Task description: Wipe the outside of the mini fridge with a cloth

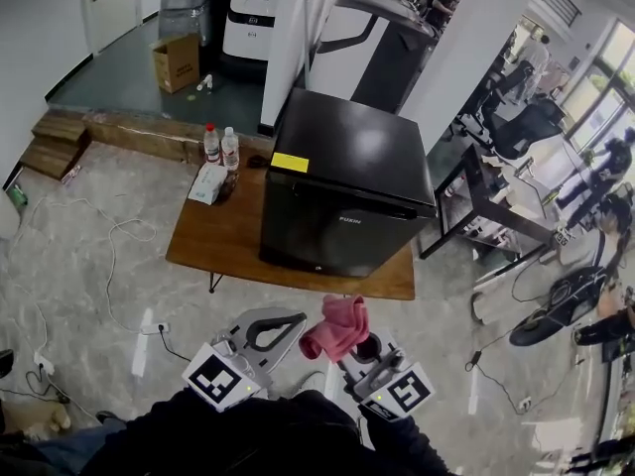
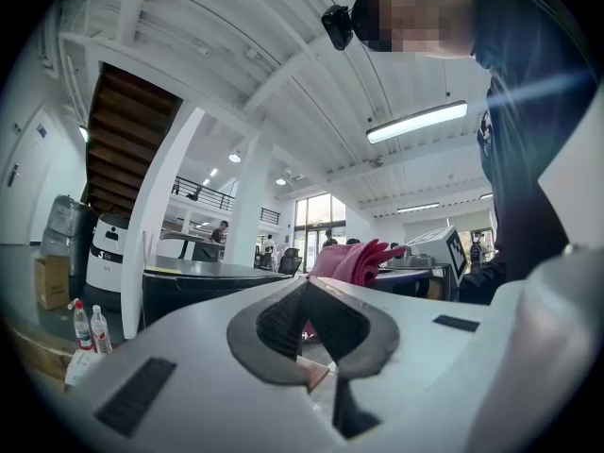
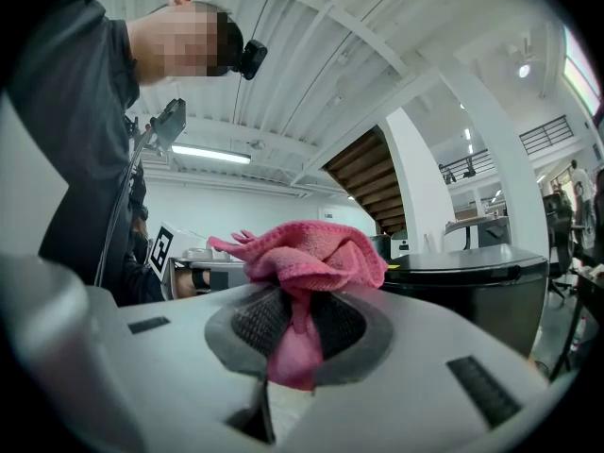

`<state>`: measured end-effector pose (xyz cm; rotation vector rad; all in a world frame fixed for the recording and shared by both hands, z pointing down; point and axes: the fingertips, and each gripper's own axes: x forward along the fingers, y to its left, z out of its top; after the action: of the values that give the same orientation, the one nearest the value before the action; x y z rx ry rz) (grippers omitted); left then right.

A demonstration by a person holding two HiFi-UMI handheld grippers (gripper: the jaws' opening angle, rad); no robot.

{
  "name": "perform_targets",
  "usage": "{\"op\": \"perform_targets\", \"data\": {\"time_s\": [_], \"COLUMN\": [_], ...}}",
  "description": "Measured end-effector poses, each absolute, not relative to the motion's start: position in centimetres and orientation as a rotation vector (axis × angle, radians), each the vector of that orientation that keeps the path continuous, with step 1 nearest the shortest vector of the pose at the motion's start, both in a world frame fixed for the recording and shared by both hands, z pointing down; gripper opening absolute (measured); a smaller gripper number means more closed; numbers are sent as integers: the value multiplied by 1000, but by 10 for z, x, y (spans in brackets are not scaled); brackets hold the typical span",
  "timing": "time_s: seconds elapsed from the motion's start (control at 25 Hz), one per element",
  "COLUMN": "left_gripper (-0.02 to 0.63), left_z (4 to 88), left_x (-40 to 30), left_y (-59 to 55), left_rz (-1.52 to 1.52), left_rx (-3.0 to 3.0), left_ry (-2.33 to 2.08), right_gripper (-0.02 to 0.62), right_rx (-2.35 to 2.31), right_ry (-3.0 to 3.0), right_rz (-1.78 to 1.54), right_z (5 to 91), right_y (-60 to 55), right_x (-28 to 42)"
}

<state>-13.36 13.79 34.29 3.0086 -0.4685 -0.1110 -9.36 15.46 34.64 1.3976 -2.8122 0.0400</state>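
Observation:
A black mini fridge [image 1: 347, 181] stands on a low wooden table [image 1: 223, 236], door shut, with a yellow sticker on its top. My right gripper [image 1: 362, 345] is shut on a pink cloth [image 1: 335, 327], which bunches up above the jaws, in front of the table's near edge. In the right gripper view the pink cloth [image 3: 307, 258] is pinched between the dark pads, with the fridge [image 3: 472, 286] to the right. My left gripper [image 1: 283, 327] hangs beside it, jaws closed on nothing. The left gripper view shows the fridge [image 2: 203, 286] and the cloth [image 2: 354, 258] beyond its jaws.
Two water bottles [image 1: 220, 147] and a white packet [image 1: 206, 182] stand on the table's left end. A cable and power strip [image 1: 154, 327] lie on the floor left of me. Desks, chairs and people [image 1: 536, 157] fill the right side. A cardboard box [image 1: 177, 61] sits at the back.

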Motion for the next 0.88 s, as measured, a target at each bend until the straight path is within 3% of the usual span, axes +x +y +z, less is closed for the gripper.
{"op": "perform_targets", "data": {"time_s": [0.36, 0.88], "left_gripper": [6, 6], "left_z": [345, 294], "left_x": [-104, -1], "left_y": [106, 4], "left_rz": [-96, -63], "left_rx": [3010, 3073], "left_ry": [-492, -698], "right_gripper": [67, 67], "right_rx": [1397, 1192], "right_ry": [-2838, -2880], "right_rz": [33, -101], "right_z": [349, 302], "right_y": [120, 22], "right_x": [-60, 35]}}
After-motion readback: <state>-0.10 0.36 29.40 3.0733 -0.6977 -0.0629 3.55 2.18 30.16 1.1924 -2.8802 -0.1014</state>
